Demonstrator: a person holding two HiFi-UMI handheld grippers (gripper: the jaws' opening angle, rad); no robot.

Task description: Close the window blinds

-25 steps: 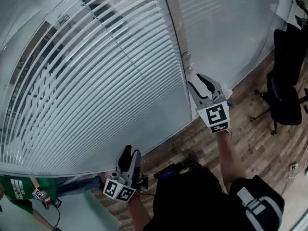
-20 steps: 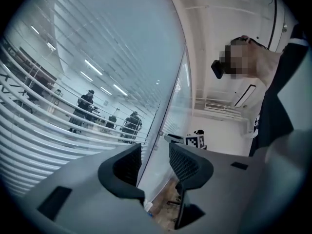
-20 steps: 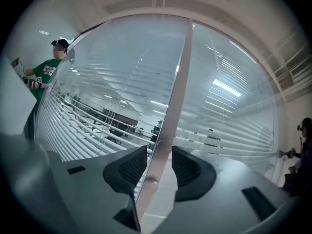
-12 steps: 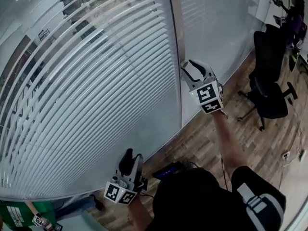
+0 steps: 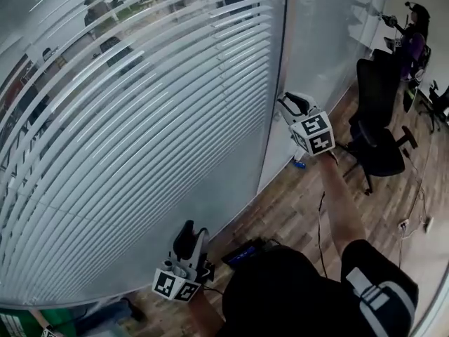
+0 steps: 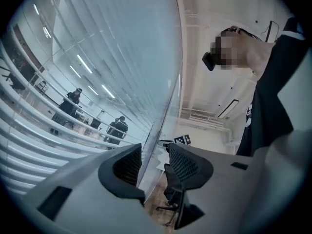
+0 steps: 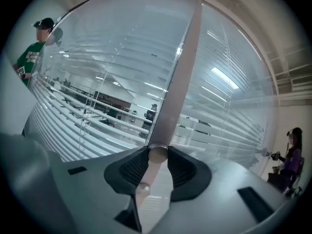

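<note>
The window blinds (image 5: 133, 125), thin white horizontal slats behind glass, span 9 to 12 o'clock in the head view. Only the right gripper view shows the round metal knob (image 7: 157, 153) on the pale mullion (image 7: 178, 72). The right gripper (image 5: 289, 104) has just been closing, and its ribbed black pads clamp the knob. The left gripper (image 5: 188, 236), at 7 o'clock, is parted and empty.

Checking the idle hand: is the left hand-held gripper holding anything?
No, the left hand-held gripper has its jaws apart with nothing between them; only the room beyond shows through the gap.
</note>
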